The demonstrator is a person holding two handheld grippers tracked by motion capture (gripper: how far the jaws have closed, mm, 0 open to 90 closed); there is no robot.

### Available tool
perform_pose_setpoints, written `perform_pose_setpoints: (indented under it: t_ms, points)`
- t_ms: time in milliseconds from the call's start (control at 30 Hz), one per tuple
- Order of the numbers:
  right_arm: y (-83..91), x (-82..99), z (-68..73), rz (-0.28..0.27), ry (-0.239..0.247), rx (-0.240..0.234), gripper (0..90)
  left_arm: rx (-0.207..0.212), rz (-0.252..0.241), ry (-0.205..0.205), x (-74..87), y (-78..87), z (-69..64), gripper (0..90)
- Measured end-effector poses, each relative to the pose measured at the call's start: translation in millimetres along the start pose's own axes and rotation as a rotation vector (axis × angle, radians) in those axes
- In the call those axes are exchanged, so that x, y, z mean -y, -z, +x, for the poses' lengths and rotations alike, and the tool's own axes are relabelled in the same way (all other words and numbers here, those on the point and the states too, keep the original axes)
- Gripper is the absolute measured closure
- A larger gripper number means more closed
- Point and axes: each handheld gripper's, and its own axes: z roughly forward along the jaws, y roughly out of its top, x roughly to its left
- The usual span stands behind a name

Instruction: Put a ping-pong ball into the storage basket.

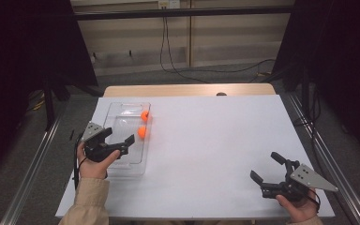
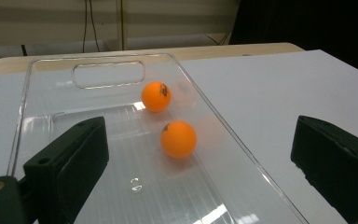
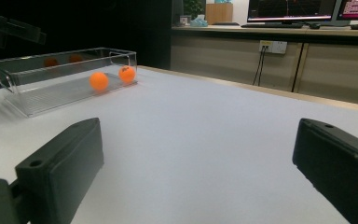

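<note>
Left gripper (image 1: 124, 140) spread over clear tray (image 1: 122, 164) | tray long axis runs away from person | 2 orange balls (image 1: 142, 132) inside, seemingly loose | right gripper (image 1: 266, 167) spread

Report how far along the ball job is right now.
Done: two orange balls, one farther and one nearer, lie inside the clear bin. In hand: nothing; the left gripper hangs open over the bin, and the right gripper is open above the white table. Left: no loose ball visible on the table.
</note>
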Motion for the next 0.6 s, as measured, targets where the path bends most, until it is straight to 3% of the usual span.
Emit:
perform_pose_setpoints:
  t_ms: [267, 600]
  points:
    - [0.1, 0.0, -0.2, 0.000, 0.003, -0.003, 1.2, -0.013, -0.021, -0.006, 7.0, 3.1, -1.2, 3.8]
    - [-0.4, 0.0, 0.4, 0.000, -0.004, 0.003, 1.2, 0.010, -0.043, -0.010, 13.4, 7.3, -3.3, 3.7]
